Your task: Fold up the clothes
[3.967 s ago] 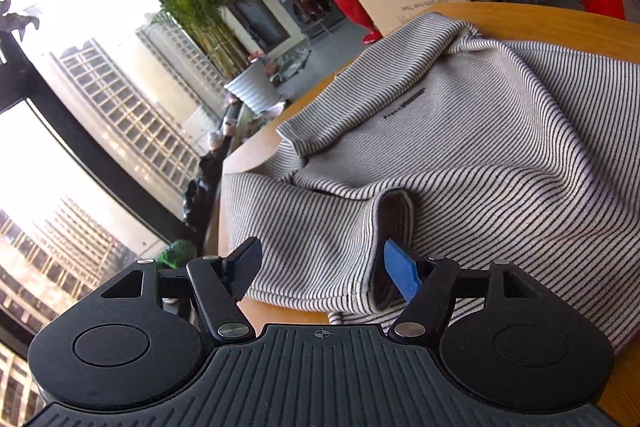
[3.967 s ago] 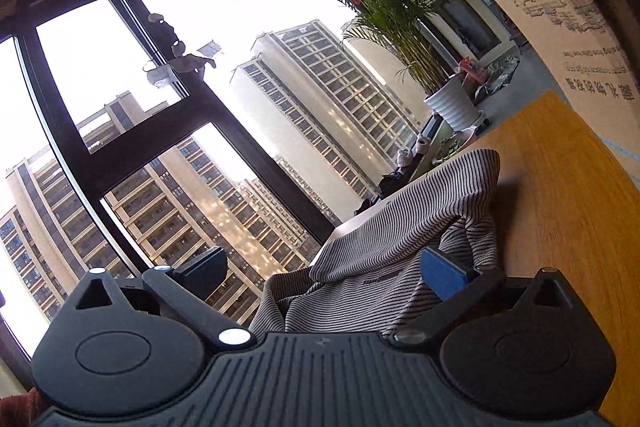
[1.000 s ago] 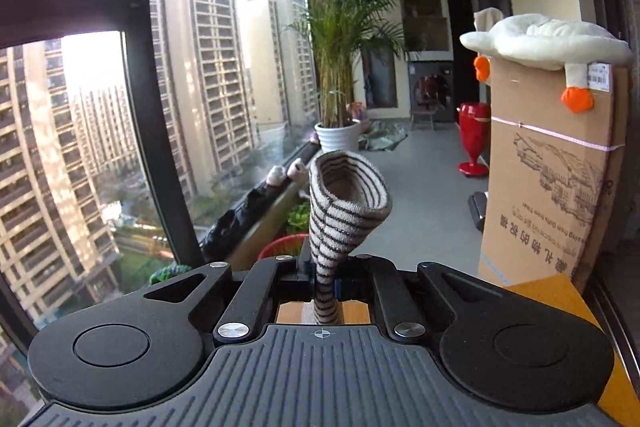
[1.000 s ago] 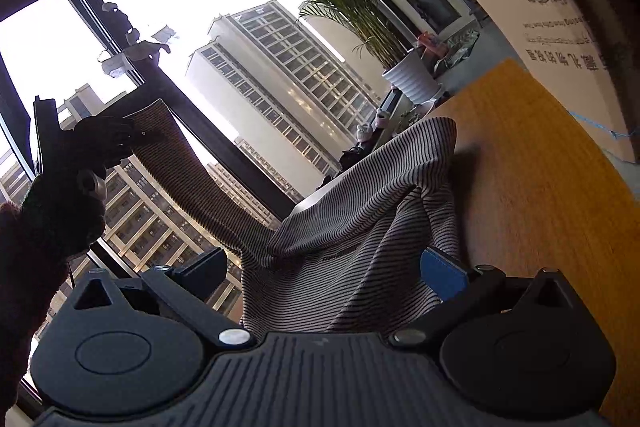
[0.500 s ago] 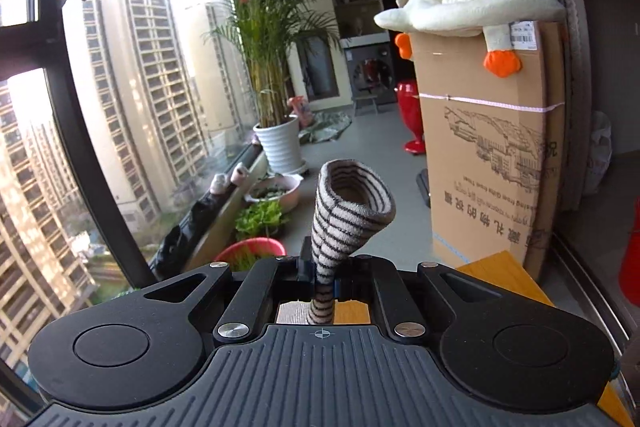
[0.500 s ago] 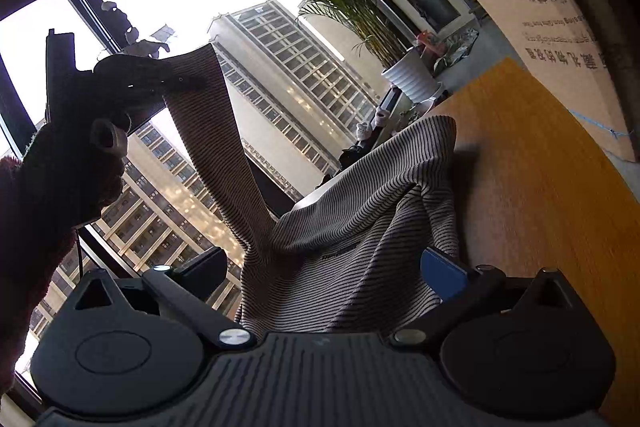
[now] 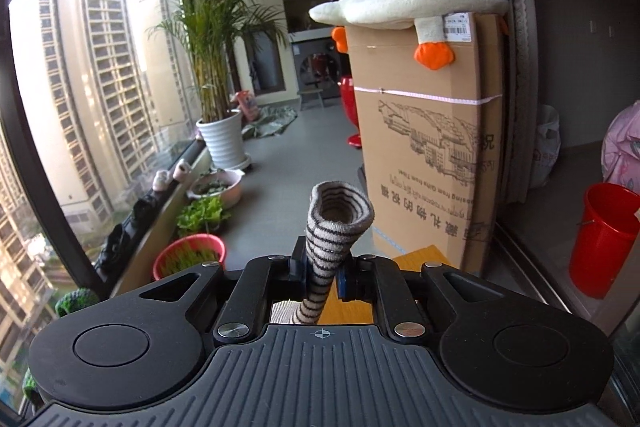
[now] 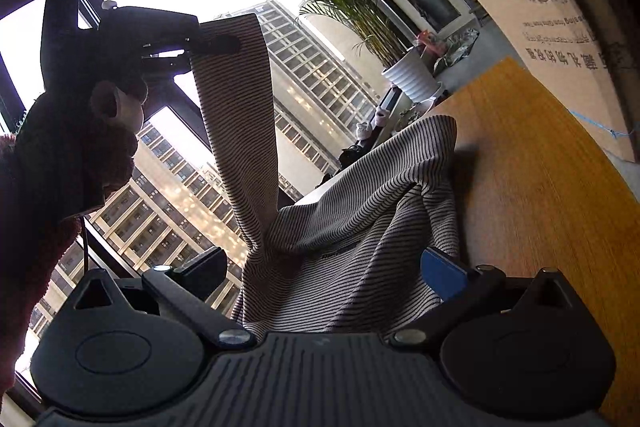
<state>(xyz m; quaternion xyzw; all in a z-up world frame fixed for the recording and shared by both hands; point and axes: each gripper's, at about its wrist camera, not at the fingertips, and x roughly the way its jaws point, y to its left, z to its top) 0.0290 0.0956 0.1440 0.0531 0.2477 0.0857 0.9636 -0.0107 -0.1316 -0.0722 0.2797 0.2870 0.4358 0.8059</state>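
**Sleeve fold: release under way**

Above the worktop [image 8: 540,187], my left claw [image 7: 320,273] holds the sleeve cuff [image 7: 340,213] of the striped sweater [image 8: 360,227], jaws opening. My right claw [image 8: 324,267] gapes empty over the body. I should lay the sleeve flat first.

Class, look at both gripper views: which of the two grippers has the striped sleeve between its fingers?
The left gripper: the striped sleeve sits between its nearly closed jaws, which are just opening. The right gripper stands wide open, gripping nothing, with the sweater's body lying beyond it.
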